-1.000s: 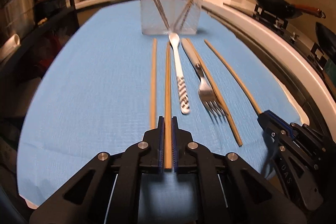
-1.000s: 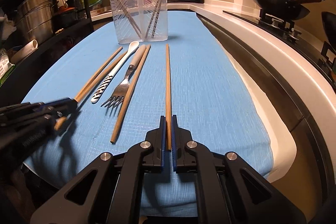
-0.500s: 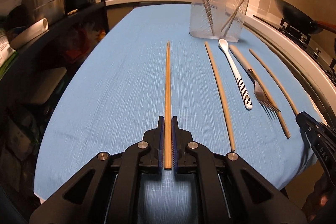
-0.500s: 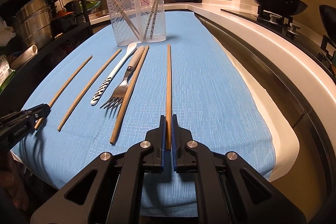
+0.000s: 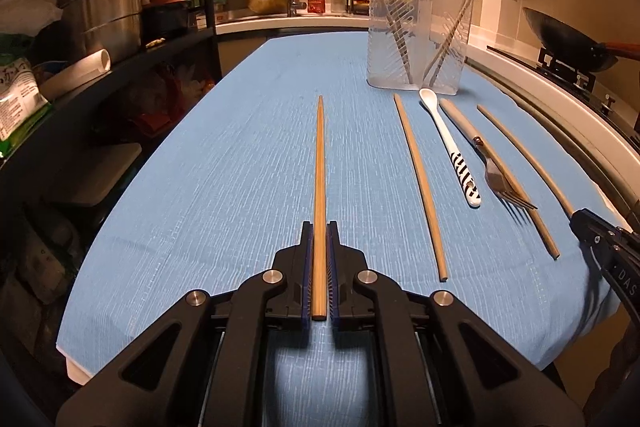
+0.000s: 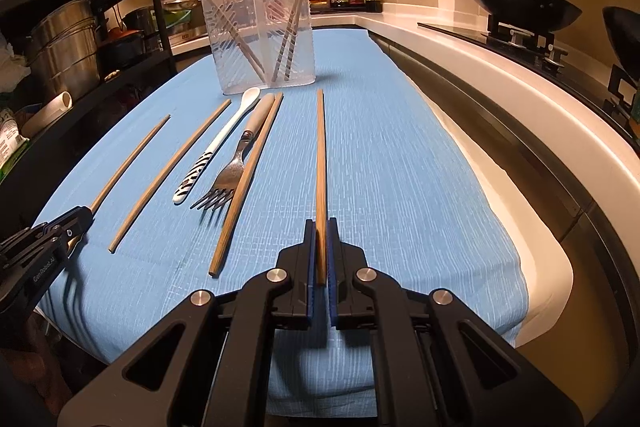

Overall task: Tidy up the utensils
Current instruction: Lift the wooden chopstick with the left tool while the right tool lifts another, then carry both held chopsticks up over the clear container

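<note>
Two grips at once: left gripper point(image 5: 319, 259) with fingers clamped on one chopstick point(image 5: 319, 187), right gripper point(image 6: 319, 251) likewise pinched shut on another chopstick point(image 6: 320, 167), both held by the thick end, tips pointing toward the clear holder point(image 6: 260, 35). Probably gathered as a pair for dropping in. Holder upright on the blue-clothed desk point(image 6: 400, 187), with several chopsticks leaning inside. Still lying on the cloth: spoon point(image 6: 224, 139), fork point(image 6: 232, 171), two more chopsticks.

matt wooden chopstick point(image 5: 319, 163), woven cloth point(image 5: 224, 179)
</note>
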Tool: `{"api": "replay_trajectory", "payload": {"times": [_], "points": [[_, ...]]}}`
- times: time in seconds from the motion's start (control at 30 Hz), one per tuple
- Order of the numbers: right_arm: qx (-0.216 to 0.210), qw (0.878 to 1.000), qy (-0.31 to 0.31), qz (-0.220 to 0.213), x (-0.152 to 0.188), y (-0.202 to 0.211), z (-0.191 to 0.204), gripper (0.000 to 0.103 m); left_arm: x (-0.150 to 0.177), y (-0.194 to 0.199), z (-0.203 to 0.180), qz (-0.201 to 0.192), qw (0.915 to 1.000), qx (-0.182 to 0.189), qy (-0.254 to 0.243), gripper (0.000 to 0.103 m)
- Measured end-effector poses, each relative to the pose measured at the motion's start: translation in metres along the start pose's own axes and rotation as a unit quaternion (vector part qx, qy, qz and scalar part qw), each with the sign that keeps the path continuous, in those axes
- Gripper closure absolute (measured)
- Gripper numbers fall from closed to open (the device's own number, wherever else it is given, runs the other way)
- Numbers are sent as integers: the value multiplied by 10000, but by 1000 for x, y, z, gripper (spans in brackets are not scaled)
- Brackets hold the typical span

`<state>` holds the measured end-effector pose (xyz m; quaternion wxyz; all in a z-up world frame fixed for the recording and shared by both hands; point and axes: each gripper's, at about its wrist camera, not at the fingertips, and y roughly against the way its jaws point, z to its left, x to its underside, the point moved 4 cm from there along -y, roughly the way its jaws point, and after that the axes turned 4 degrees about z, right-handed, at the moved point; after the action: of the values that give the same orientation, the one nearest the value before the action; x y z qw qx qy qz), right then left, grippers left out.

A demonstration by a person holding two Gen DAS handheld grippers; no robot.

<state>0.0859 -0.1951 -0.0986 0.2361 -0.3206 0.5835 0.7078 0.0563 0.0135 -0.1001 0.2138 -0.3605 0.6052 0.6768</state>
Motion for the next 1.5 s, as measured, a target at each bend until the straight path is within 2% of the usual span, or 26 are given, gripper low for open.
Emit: {"api": "replay_trajectory", "payload": {"times": [0.9,1.2,1.3,1.5], "points": [[67,9999,-19,104,-4,0,0,98,-4,2,-4,-87,9999,-19,-78,96],[111,9999,41,-95,-18,22,-1,98,-16,29,-12,-573,9973,-80,-461,96],[128,9994,198,-250,-25,33,5,98,-24,35,-15,-529,9970,145,-548,96],[133,9977,239,-628,-56,55,5,98,-49,50,-10,-589,9969,295,-418,96]]}}
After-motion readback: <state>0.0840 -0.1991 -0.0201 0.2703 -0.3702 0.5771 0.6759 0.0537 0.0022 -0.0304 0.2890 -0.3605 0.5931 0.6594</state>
